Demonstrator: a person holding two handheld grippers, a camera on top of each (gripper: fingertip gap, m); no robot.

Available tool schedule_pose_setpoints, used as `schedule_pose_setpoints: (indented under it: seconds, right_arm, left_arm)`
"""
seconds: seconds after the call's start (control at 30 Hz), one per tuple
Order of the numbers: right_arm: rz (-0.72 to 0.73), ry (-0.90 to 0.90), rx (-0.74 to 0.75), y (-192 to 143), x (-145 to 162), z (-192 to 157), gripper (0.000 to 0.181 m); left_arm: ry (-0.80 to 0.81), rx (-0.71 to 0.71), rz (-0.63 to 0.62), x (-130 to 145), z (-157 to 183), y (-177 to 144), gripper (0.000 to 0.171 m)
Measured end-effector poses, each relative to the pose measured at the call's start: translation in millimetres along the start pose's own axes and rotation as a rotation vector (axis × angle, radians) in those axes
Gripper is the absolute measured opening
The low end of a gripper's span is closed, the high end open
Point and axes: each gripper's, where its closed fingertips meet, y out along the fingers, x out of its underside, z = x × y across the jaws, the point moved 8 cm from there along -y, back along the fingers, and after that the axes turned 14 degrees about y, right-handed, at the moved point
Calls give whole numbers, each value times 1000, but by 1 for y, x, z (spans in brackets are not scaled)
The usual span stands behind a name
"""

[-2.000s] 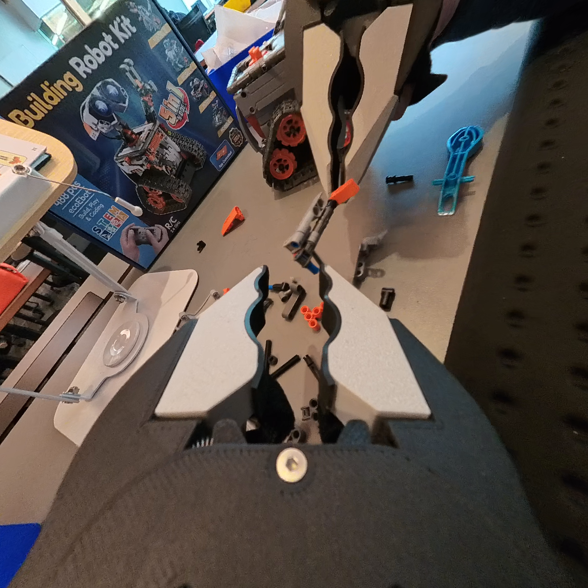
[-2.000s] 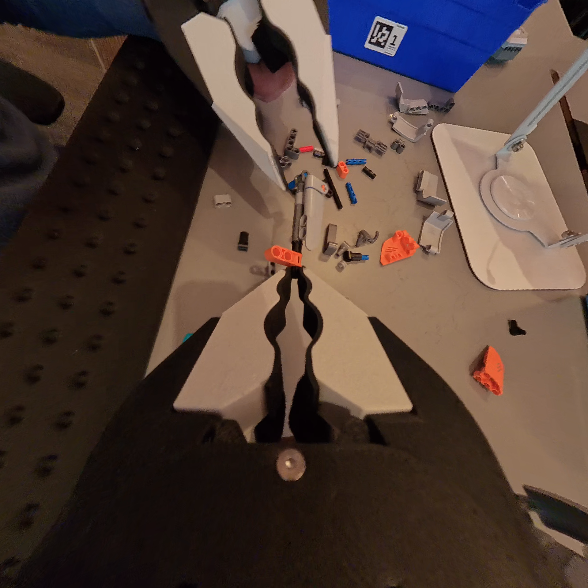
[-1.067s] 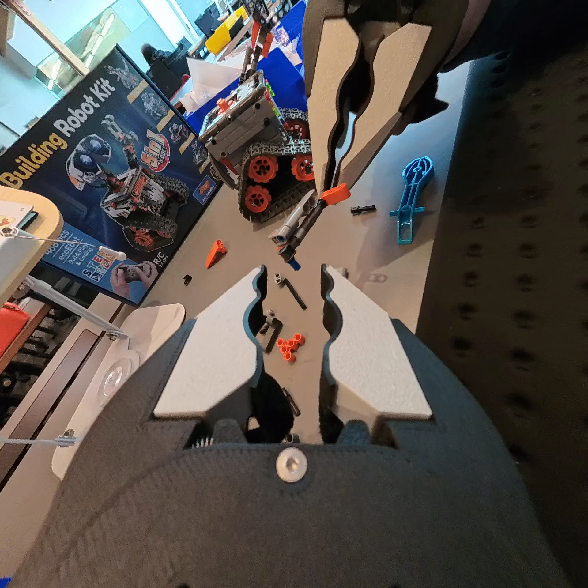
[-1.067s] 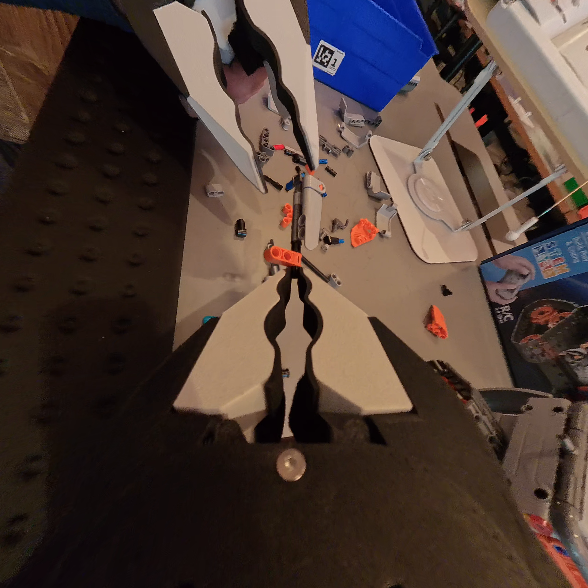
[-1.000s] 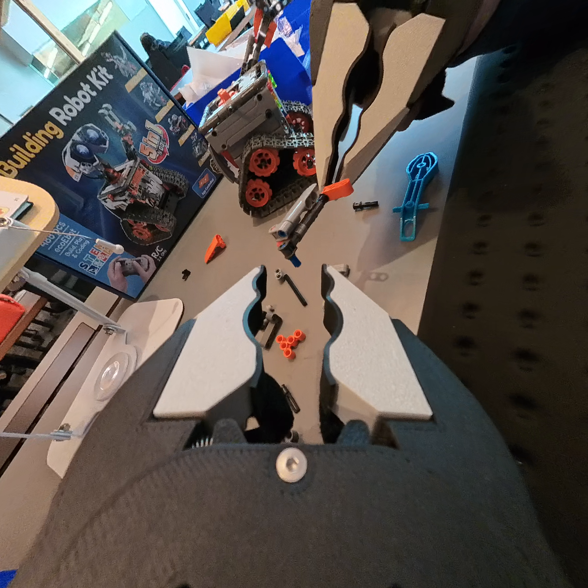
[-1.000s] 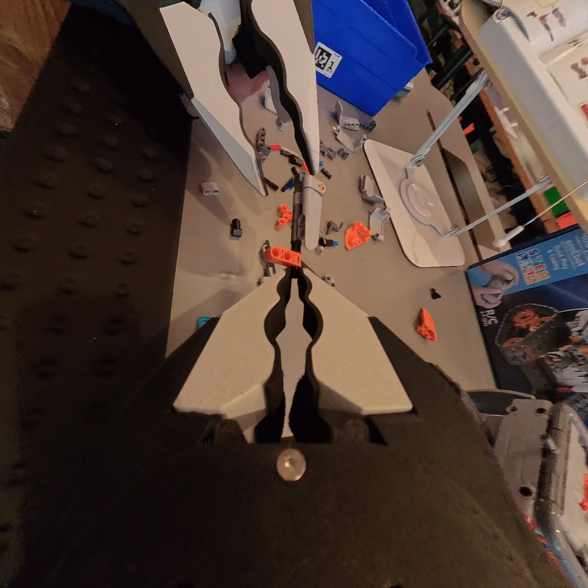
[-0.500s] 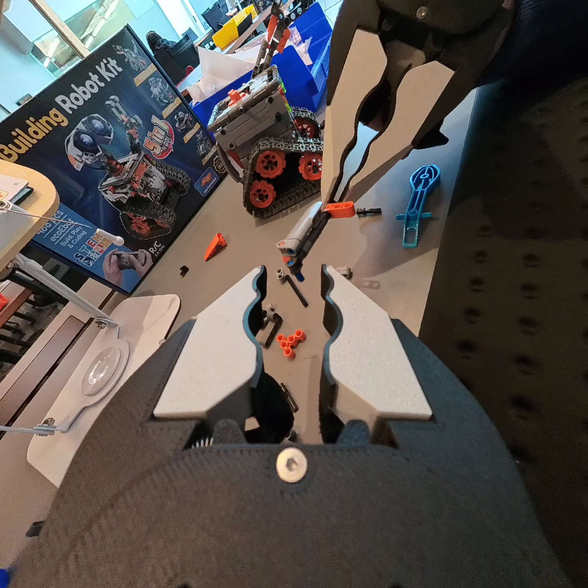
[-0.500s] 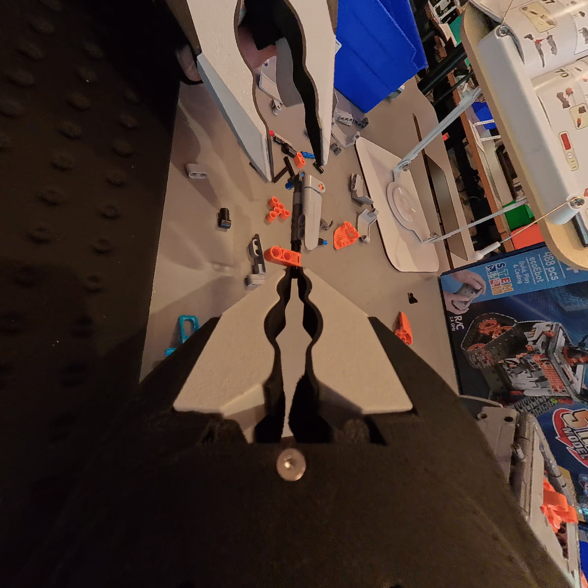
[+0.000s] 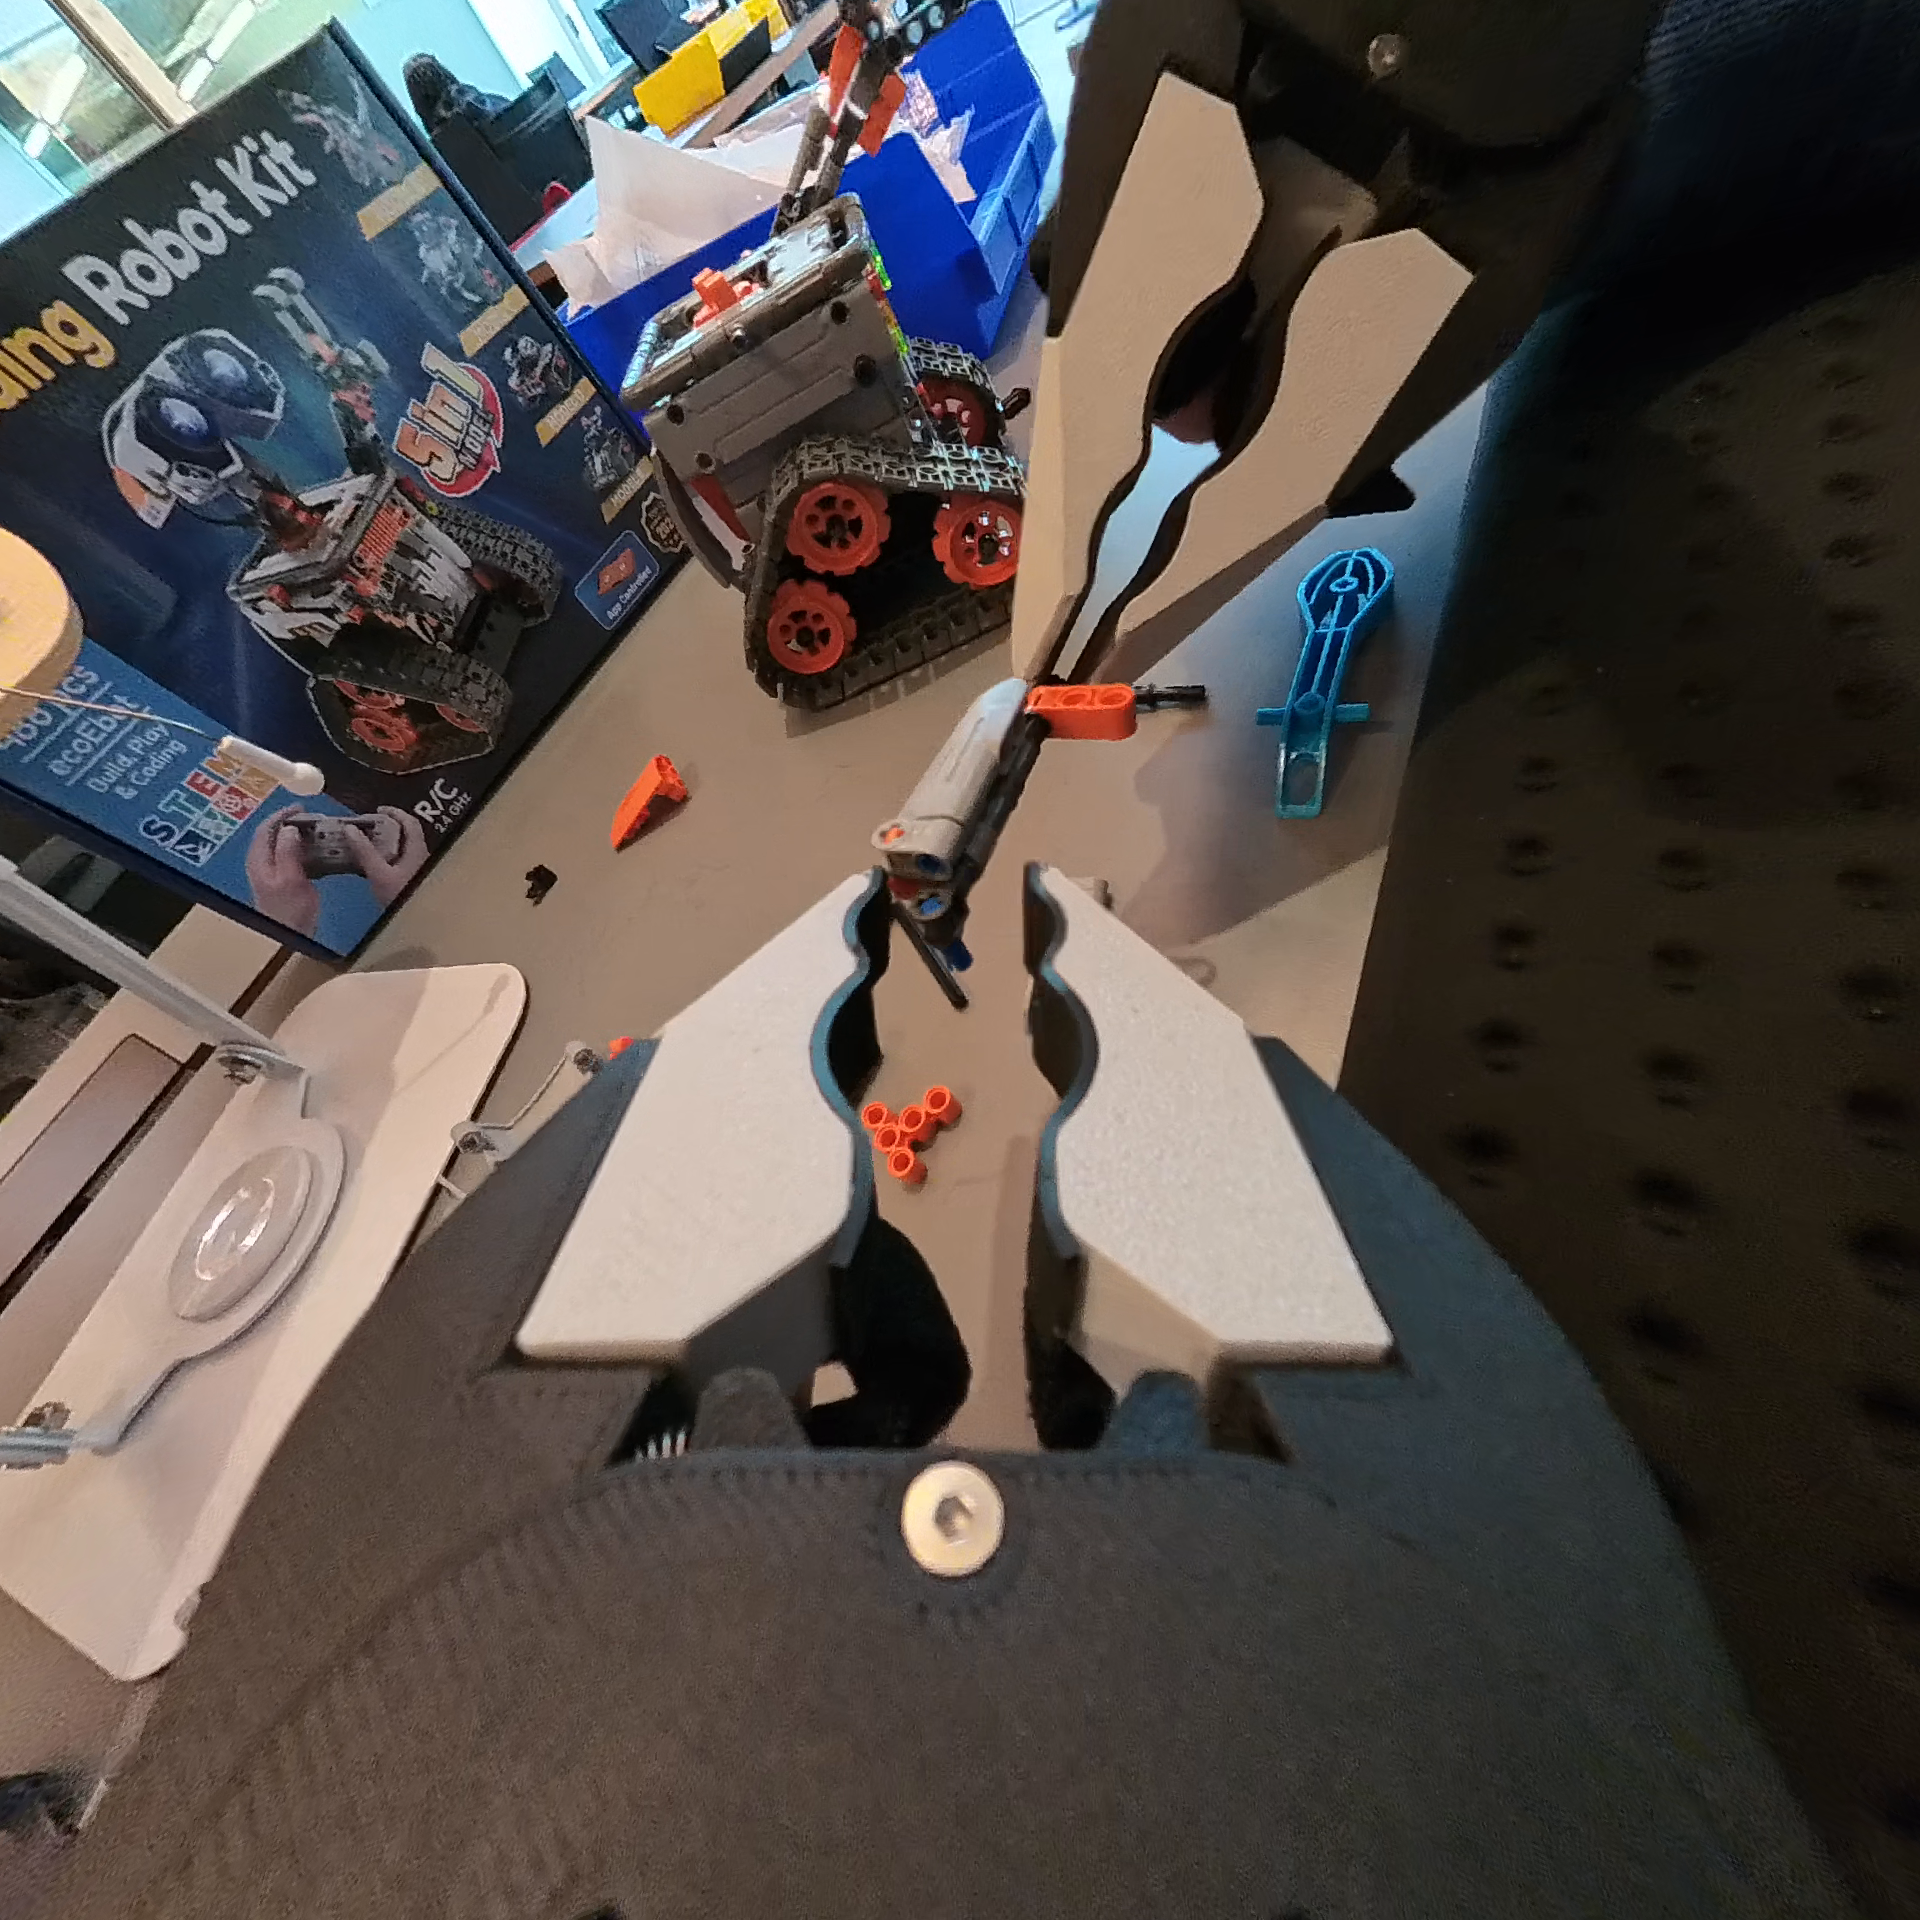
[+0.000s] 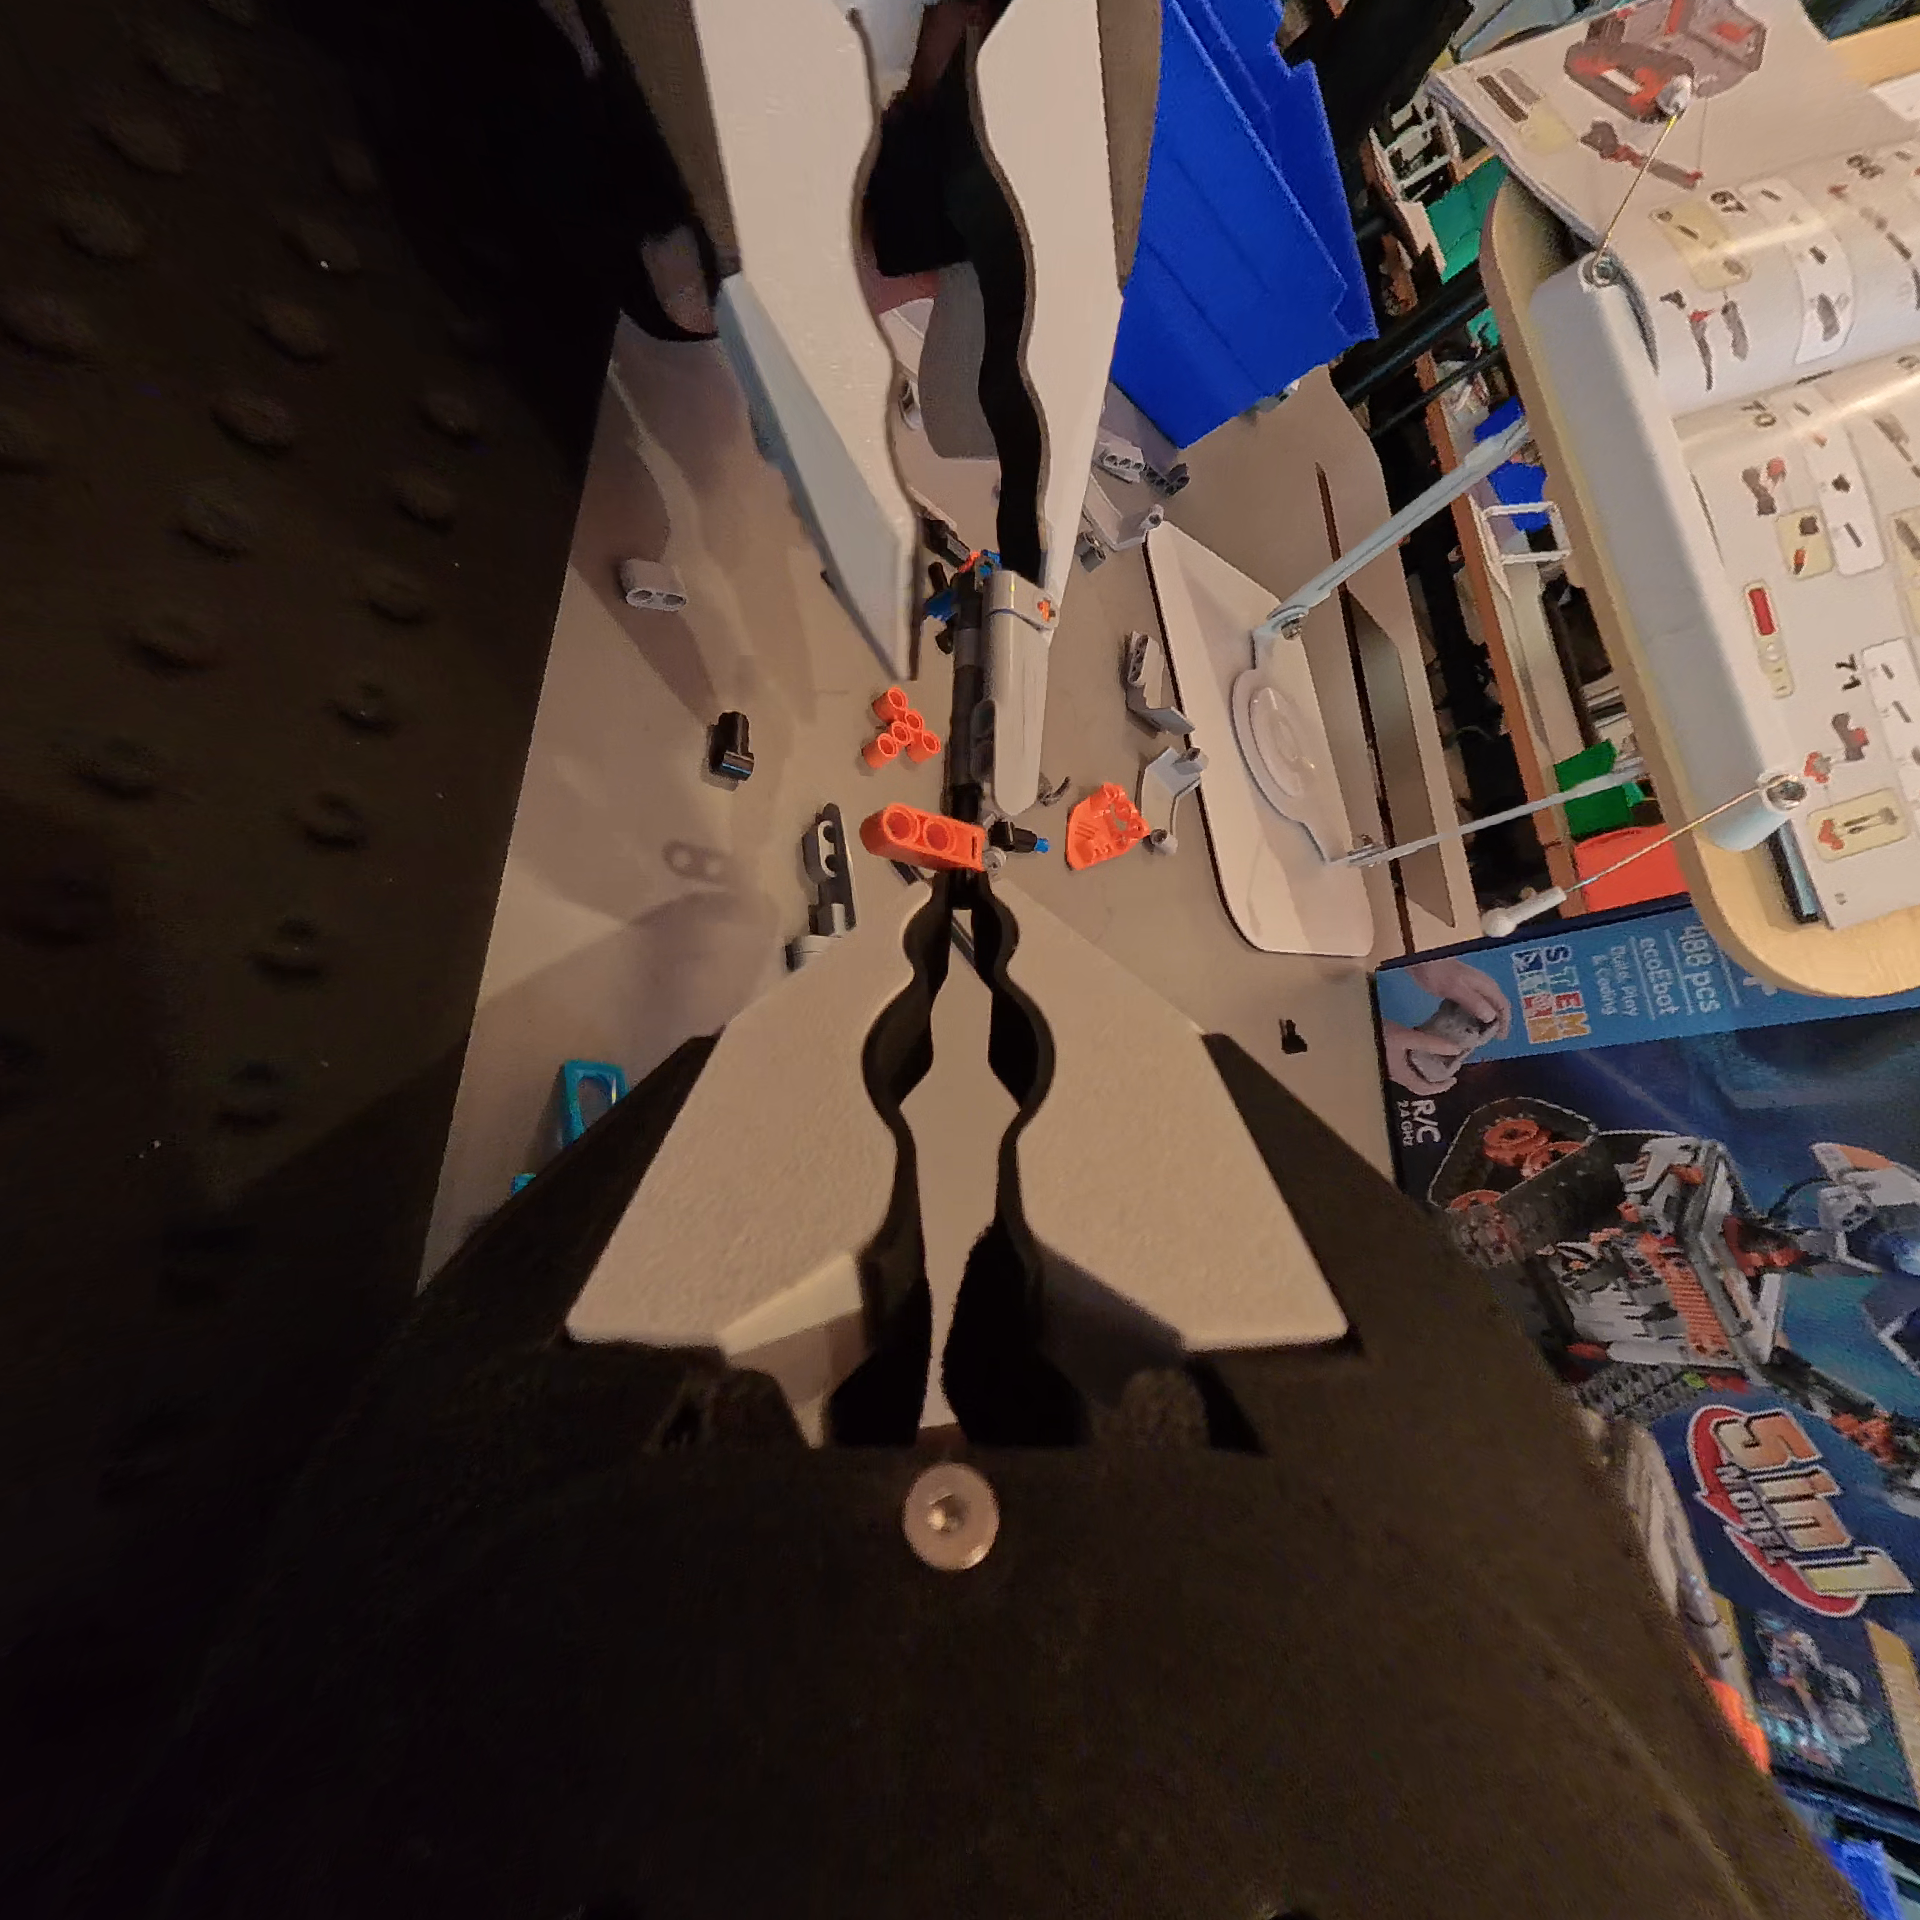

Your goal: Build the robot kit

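My right gripper (image 10: pixel 961 896) is shut on the black axle of a small assembly. The assembly is a grey-white panel (image 10: pixel 1013 707) with an orange connector (image 10: pixel 920 834) just beyond my fingertips, held above the table. In the left wrist view the right gripper (image 9: pixel 1070 665) comes down from the top with the assembly (image 9: pixel 961 779) slanting toward me. My left gripper (image 9: pixel 956 899) is open. The assembly's lower end, with blue and red pins, sits between its fingertips; I cannot tell whether it touches them. The left gripper (image 10: pixel 977 613) also shows at the top of the right wrist view.
An orange connector cluster (image 9: pixel 909 1127) and loose grey and black parts lie on the table. A tracked robot model (image 9: pixel 831 416), the kit box (image 9: pixel 260 468), a blue tool (image 9: pixel 1320 675), a white magnifier base (image 9: pixel 312 1143), blue bins (image 10: pixel 1226 260) and a black studded mat (image 9: pixel 1662 935) surround them. Left tips to right tips: about 5 cm. The tracked robot model (image 9: pixel 831 416) is about equally far from each gripper, around 20 cm.
The right gripper has swung and tilted while holding the assembly. The assembly's lower end has come in between the left fingertips. The left gripper stays open.
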Motion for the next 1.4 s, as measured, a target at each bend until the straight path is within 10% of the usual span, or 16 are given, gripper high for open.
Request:
schedule_pose_setpoints:
  seconds: [1.4]
  right_arm:
    - [168,150,82,37,-38,74,5]
  left_arm:
    - [-365,-174,187,9,-76,-28,14]
